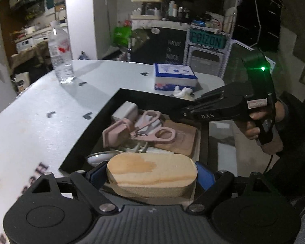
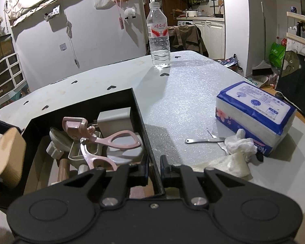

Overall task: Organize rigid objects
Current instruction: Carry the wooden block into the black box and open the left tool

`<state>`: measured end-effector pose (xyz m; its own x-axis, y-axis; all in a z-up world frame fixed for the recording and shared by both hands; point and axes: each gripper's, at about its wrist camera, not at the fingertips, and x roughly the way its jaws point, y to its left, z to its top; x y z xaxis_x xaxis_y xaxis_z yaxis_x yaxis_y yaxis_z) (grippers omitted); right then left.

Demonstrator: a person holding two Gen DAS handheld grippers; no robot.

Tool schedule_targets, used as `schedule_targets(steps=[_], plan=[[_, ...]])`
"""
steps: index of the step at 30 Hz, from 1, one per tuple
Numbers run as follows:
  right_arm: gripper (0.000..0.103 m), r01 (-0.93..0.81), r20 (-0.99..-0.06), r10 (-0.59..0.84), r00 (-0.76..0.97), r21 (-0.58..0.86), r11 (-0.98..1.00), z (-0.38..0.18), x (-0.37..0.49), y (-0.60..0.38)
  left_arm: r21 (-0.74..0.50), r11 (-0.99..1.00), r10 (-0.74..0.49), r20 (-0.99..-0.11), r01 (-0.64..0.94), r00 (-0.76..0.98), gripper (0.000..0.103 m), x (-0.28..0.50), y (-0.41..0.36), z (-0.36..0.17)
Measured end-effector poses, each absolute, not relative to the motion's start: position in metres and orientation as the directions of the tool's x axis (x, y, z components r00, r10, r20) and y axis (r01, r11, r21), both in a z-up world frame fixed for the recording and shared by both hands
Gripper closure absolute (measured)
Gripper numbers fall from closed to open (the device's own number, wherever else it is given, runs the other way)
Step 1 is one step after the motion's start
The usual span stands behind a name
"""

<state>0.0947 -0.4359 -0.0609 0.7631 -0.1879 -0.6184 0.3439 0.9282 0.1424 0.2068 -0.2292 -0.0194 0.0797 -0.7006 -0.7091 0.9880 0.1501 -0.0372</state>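
My left gripper (image 1: 150,180) is shut on a pale oval wooden block (image 1: 152,166), which its blue pads (image 1: 96,174) hold at either end above the near side of a black box (image 1: 91,132). That block (image 2: 10,156) shows at the left edge of the right wrist view. My right gripper (image 2: 155,168) is shut on the right wall of the black box (image 2: 140,118); in the left wrist view this right gripper (image 1: 173,116) is held by a hand. Inside the box lie pink scissors (image 2: 120,140), a pink clamp-shaped tool (image 2: 75,126), a grey block (image 2: 114,118) and other small items.
A water bottle (image 2: 159,34) stands at the table's far side. A blue and white tissue pack (image 2: 254,113) lies right of the box, with crumpled tissue (image 2: 241,144) and a small metal tool (image 2: 203,141) beside it. The grey table (image 2: 183,93) is open between box and pack.
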Motion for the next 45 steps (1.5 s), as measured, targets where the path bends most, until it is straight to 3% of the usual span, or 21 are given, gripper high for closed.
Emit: schedule_targets(steps=[7,10,25,33,45], plan=[[0.091,0.339,-0.617,-0.180,0.766,0.150,0.929,-0.061,0.094,-0.436,-0.035,0.100,-0.671,-0.740,0.994,0.042,0.013,0.212,-0.238,-0.023],[0.091,0.339,-0.618,-0.179,0.765,0.151,0.929,-0.061,0.095,-0.436,-0.033,0.090,-0.672,-0.740,0.995,0.036,0.000,0.211,-0.237,-0.024],[0.091,0.342,-0.620,-0.183,0.763,0.146,0.928,-0.061,0.096,-0.435,-0.077,0.098,-0.711,-0.703,0.992,0.015,0.000,0.201,-0.228,-0.016],[0.091,0.341,-0.620,-0.182,0.764,0.149,0.928,-0.061,0.096,-0.435,-0.106,0.210,-0.749,-0.657,0.972,0.090,0.000,0.193,-0.219,-0.006],[0.092,0.331,-0.618,-0.175,0.767,0.146,0.932,-0.061,0.094,-0.438,-0.095,0.511,-0.747,-0.541,0.854,0.387,0.000,0.177,-0.199,0.008]])
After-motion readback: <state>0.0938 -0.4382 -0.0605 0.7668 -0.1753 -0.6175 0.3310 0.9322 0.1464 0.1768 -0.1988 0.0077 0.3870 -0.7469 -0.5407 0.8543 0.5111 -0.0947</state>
